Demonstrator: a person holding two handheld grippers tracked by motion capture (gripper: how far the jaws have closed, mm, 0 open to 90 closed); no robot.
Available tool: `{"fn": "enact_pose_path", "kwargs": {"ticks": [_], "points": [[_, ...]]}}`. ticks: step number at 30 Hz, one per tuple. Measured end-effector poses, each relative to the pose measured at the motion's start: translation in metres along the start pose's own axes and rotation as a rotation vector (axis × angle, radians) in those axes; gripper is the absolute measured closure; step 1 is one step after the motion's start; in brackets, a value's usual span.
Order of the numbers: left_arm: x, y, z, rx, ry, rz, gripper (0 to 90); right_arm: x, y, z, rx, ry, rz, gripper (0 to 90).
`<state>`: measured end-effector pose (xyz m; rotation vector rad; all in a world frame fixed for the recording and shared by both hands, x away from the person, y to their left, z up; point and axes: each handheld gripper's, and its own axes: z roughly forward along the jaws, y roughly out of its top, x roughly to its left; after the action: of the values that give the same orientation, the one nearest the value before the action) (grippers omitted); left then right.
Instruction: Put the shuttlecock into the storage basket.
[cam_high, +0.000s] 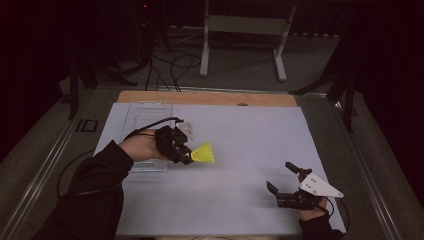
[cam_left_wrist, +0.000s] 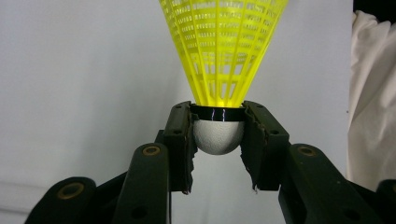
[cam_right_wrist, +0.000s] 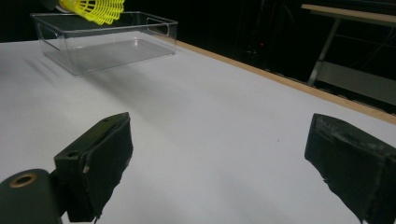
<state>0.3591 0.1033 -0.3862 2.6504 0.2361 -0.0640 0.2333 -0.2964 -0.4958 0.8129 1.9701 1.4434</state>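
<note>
My left gripper (cam_left_wrist: 218, 135) clenched on shuttlecock (cam_left_wrist: 223, 51) cork, skirt ahead of jaws. Right gripper (cam_right_wrist: 219, 163) spread, idle. Carry step, probably; next: bring jaws over clear bin (cam_right_wrist: 112, 46), release.

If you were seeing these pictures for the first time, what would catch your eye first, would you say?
The bright yellow shuttlecock stands out at once: the left tool is shut on its white cork, holding it above the white table, just right of a clear bin. Next comes the right tool at the table's near right, jaws wide apart with nothing between them.
</note>
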Motion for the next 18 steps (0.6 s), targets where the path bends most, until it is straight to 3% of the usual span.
{"fn": "enact_pose_path", "kwargs": {"ticks": [4, 14, 15, 16, 18], "points": [[0.002, -0.006, -0.007, -0.008, 0.031, -0.012, 65.7, 0.0, 0.0, 0.0, 0.001, 0.0, 0.001, 7.5], [0.006, -0.025, -0.023, -0.012, 0.057, -0.065, 65.7, 0.0, 0.0, 0.001, 0.002, -0.002, 0.005, 7.5], [0.006, -0.027, -0.025, -0.013, 0.076, -0.07, 65.7, 0.0, 0.0, 0.001, 0.002, -0.002, 0.006, 7.5], [0.007, -0.029, -0.026, -0.015, 0.063, -0.08, 65.7, 0.0, 0.0, 0.001, 0.002, -0.002, 0.004, 7.5], [0.008, -0.033, -0.029, -0.012, 0.086, -0.093, 65.7, 0.0, 0.0, 0.001, 0.004, -0.002, 0.005, 7.5]]}}
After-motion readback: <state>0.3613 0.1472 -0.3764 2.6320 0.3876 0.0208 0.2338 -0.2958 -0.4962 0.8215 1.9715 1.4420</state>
